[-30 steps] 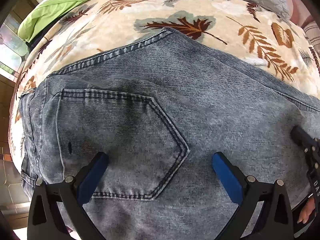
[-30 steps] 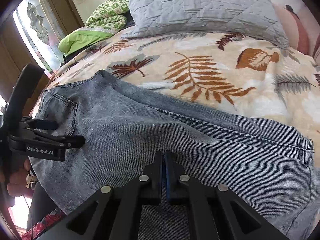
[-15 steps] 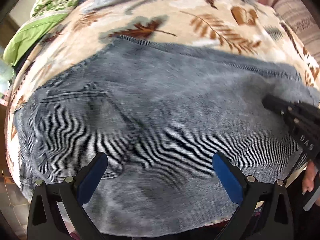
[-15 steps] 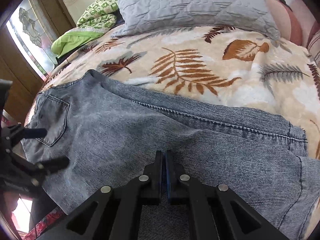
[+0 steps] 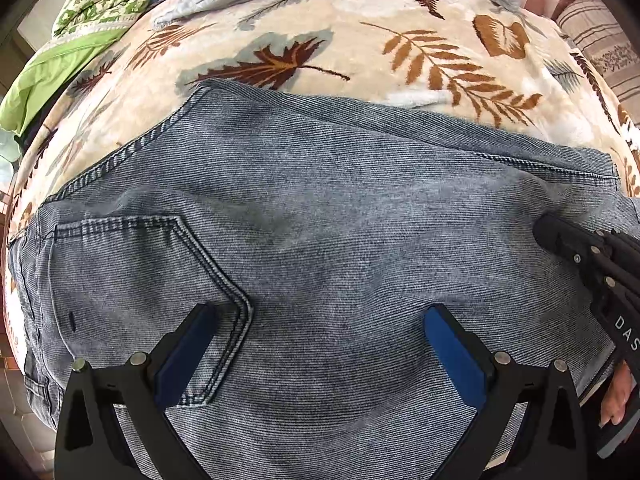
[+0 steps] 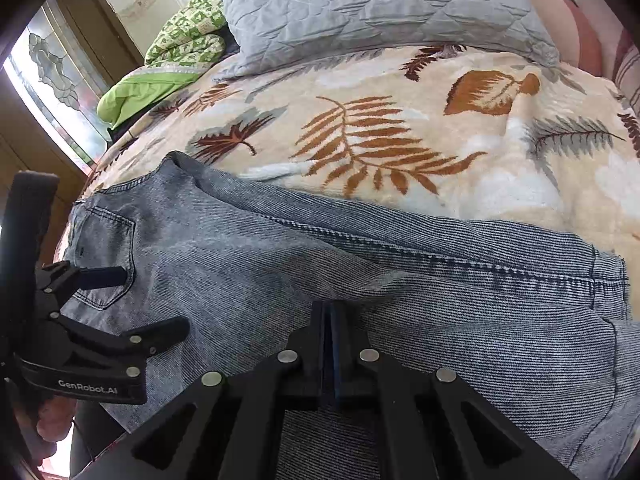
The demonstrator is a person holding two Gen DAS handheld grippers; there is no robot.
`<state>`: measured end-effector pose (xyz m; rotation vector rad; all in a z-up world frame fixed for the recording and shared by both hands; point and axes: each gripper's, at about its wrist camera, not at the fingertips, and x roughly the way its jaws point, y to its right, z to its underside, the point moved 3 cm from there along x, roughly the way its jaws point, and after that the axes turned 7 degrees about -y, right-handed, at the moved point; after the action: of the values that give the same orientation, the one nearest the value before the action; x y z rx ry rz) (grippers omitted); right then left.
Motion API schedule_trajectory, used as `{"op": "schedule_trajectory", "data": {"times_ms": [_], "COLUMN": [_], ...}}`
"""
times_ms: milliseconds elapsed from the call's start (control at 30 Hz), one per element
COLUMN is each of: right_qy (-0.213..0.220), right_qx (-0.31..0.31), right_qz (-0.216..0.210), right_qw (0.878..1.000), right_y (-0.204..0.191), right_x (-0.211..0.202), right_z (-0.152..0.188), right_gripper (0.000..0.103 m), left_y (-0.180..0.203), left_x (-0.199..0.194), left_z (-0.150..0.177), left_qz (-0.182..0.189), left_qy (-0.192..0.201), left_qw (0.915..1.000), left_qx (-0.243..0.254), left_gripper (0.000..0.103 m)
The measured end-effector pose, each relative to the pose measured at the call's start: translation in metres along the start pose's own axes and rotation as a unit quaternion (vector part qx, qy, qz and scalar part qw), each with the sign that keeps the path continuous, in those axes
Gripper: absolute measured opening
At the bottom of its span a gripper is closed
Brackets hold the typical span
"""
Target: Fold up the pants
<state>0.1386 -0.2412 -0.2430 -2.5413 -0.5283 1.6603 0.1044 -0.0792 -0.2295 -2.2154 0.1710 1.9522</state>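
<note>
- Jeans [image 5: 320,240] are laid flat across the leaf-print blanket [image 5: 400,20], already doubled leg on leg, back pocket [image 5: 132,292] up.
- Left gripper [image 5: 320,344]: jaws wide apart, nothing held; since a sec ago it has been shifted off the pocket toward mid-seat.
- Right gripper [image 6: 329,320]: jaws closed, prob. w/ no denim pinched, though the tips are hard to read.
- Next fold not yet begun.

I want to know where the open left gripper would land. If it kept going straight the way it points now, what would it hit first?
Most likely the jeans: the left gripper points steeply down with denim filling the gap between its open fingers, just right of the back pocket. How far above the cloth it is, I cannot tell.
</note>
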Motion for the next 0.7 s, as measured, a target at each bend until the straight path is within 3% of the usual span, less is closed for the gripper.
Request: {"op": "schedule_trajectory", "data": {"times_ms": [200,500,700], "right_qy": [0.000,-0.001,0.005], "right_qx": [0.005,0.009,0.014], "right_qz": [-0.005,-0.010,-0.004], "right_qw": [1.000,1.000,1.000], "right_y": [0.001,0.002,0.004], "right_x": [0.000,-0.002,-0.008], "right_z": [0.000,0.001,0.000], "right_gripper": [0.005,0.005,0.004], "left_y": [-0.012,-0.003,0.001], "left_x": [-0.007,-0.017,-0.014], "left_z": [0.002,0.035,0.030], "left_qz": [0.002,0.005,0.008], "left_qy": [-0.004,-0.011,-0.009], "left_qw": [1.0000,0.9998,0.9999], "left_qx": [-0.006,0.017,0.011], "left_gripper": [0.103,0.103,0.103]}}
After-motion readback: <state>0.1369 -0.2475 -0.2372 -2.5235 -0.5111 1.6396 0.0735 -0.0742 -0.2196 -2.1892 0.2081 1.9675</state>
